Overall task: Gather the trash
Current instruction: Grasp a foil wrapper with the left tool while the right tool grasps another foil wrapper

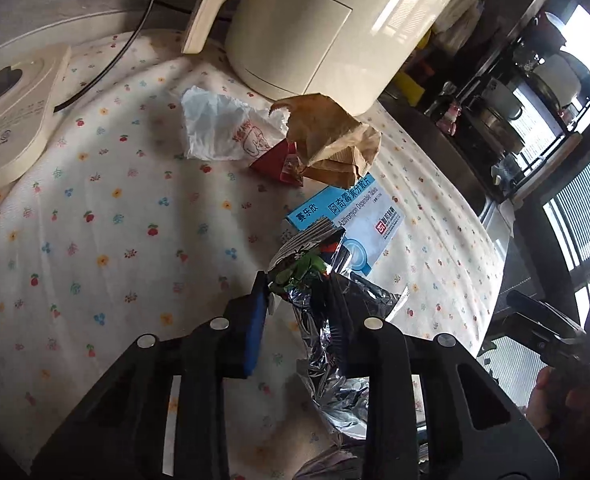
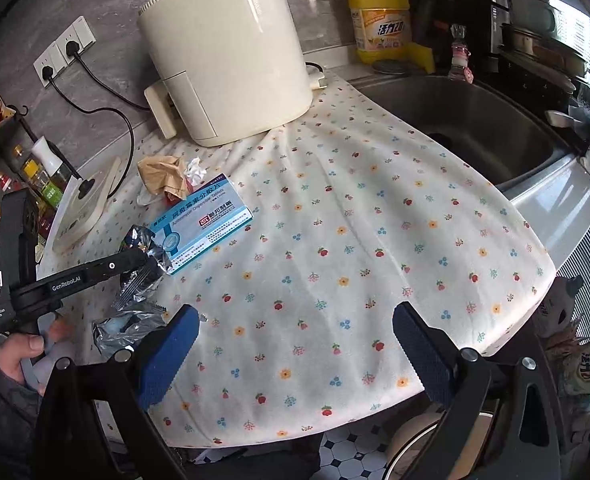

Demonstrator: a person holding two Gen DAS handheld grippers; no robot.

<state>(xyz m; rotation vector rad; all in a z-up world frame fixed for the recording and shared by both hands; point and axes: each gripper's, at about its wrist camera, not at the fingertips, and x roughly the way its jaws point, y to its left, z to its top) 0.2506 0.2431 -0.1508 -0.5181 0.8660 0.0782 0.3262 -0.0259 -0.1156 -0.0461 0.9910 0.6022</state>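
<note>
"GenRobot.AI" lettering on left claw [image 2: 147, 266]

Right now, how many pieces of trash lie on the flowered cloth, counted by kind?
Foil wrapper: 1, the left gripper shut on it
Medicine box: 1
Brown paper bag: 1
White plastic bag: 1
Red packet: 1
Total: 5

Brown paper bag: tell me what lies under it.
A red packet pokes out from beneath the crumpled brown paper bag, beside a white plastic bag. Anything further under the paper is covered.
</note>
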